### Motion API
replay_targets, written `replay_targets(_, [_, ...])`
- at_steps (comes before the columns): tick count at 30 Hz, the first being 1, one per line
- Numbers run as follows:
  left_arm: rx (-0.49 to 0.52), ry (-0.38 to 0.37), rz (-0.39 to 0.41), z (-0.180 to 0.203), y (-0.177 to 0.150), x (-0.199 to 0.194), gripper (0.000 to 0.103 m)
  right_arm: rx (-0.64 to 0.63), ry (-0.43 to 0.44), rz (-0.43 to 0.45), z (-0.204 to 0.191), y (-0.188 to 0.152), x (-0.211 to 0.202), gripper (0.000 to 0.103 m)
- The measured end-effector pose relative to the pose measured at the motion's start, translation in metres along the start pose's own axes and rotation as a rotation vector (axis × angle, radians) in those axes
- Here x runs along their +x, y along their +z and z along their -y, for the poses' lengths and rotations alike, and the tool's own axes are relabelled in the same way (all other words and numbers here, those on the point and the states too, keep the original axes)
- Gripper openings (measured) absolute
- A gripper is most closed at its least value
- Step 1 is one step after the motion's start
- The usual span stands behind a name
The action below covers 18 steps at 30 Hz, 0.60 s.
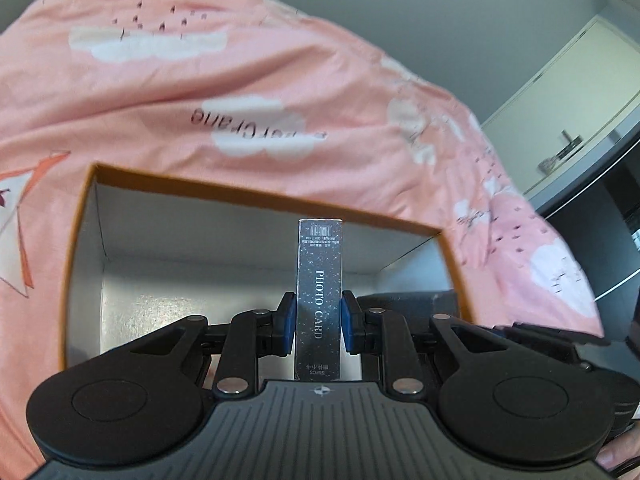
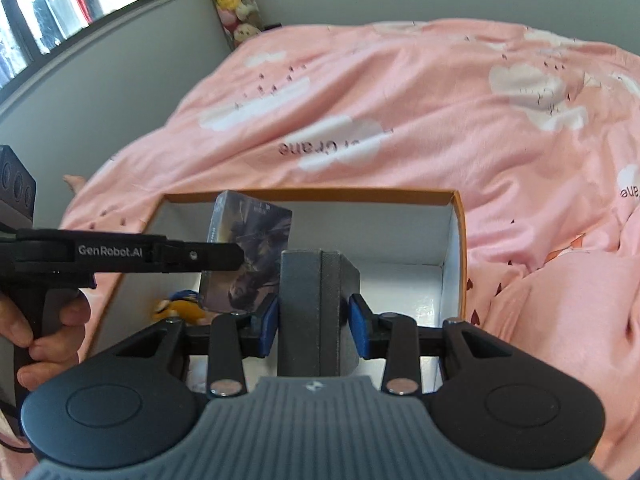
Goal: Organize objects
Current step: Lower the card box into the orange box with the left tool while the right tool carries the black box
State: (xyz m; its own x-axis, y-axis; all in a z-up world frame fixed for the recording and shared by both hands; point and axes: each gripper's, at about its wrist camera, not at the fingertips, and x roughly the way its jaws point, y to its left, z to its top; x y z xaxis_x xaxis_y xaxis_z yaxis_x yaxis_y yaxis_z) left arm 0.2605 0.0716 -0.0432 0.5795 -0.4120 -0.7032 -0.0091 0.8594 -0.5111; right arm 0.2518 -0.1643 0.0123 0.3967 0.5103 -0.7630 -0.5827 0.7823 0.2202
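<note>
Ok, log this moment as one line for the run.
left claw: shut on photo card box | right claw: shut on grey box | both over orange box | bed

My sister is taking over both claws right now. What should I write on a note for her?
Left claw: shut on the photo card box, held upright over the orange box.
Right claw: shut on the grey box, also over the orange box.
Already inside: a small yellow toy.
Done: both items picked up and brought to the box.
Left: lower each one in, open the claws, then look for anything else on the pink bedspread.
</note>
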Motion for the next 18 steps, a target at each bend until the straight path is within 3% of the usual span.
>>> replay_targets(8, [-0.099, 0.032, -0.072, -0.032, 0.004, 0.028, 0.025, 0.069, 0.023, -0.061, 0.016, 0.011, 0.041, 0.04])
replay_targets(18, [-0.089, 0.119, -0.09, -0.038, 0.005, 0.036, 0.029, 0.136, 0.084, -0.096, 0.016, 0.027, 0.079, 0.04])
